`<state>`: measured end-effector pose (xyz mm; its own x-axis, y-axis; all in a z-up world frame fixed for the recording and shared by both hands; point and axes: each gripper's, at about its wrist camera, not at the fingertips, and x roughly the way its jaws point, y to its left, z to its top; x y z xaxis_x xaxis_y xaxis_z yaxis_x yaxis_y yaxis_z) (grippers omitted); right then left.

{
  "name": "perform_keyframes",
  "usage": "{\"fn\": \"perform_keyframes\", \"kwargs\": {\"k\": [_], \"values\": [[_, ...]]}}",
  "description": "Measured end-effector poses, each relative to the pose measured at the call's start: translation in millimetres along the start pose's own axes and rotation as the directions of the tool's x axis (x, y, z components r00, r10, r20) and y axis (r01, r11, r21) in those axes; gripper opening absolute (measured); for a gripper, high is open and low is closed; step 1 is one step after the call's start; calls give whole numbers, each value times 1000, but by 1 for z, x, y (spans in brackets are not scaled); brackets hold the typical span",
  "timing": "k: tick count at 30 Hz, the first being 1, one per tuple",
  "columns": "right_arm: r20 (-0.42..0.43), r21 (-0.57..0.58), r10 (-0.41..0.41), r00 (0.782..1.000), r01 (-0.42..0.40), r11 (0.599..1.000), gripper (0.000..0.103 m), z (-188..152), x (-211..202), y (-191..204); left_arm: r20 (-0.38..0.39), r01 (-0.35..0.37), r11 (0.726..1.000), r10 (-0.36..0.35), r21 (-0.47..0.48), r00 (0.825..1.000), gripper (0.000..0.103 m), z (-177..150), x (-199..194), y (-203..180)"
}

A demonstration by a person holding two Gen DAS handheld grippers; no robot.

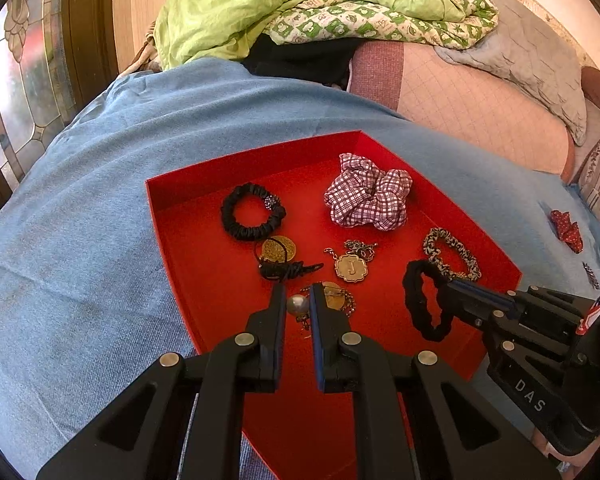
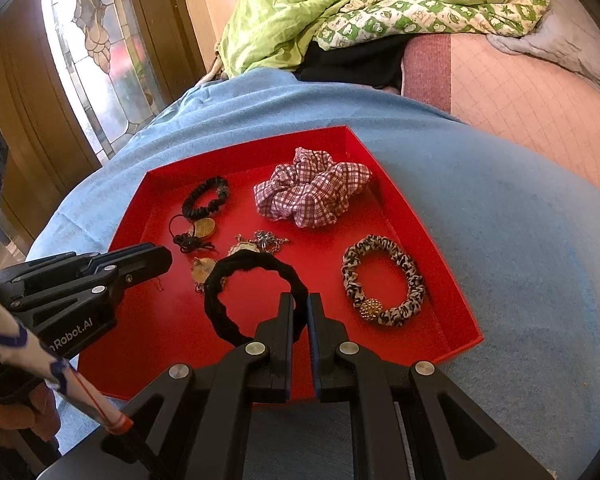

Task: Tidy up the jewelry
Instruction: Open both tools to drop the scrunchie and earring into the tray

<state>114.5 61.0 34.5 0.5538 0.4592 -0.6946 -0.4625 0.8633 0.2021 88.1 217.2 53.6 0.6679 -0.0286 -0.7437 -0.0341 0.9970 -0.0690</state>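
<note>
Left tool point(image 1: 298, 300): clamped on a silver bead earring point(image 1: 297, 305) over the red tray point(image 2: 420, 216);
Right tool point(image 2: 299, 308): gripping the black scrunchie point(image 2: 236, 276) above the tray's near half

Bed with blue blanket point(image 1: 100, 200); crumpled green duvet point(image 1: 260, 4) at far end, pink quilted mattress point(image 1: 480, 108) right of it, grey quilt beyond. Stained-glass wooden door point(image 2: 100, 60) left of duvet, daylight through.
</note>
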Motion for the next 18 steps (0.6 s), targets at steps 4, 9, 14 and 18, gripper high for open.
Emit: {"fn": "perform_keyframes", "kwargs": {"k": [4,9,14,18], "values": [[-3,1,1,1000,-1,1000,9,1,0,1,0,-1,1000,1,-2,1000,11,0,0,0],[-1,4,9,1000,-9,1000,9,1,-3,2,3,3,1000,-3,-7,1000,11,0,-1,2],[3,16,25,1000,-25,1000,11,3,-7,1,8,5,1000,-5,-12,1000,11,0,-2,1],[10,25,34,999,-34,999,13,4,-11,0,17,-20,1000,20,-16,1000,35,1,-4,0]]}}
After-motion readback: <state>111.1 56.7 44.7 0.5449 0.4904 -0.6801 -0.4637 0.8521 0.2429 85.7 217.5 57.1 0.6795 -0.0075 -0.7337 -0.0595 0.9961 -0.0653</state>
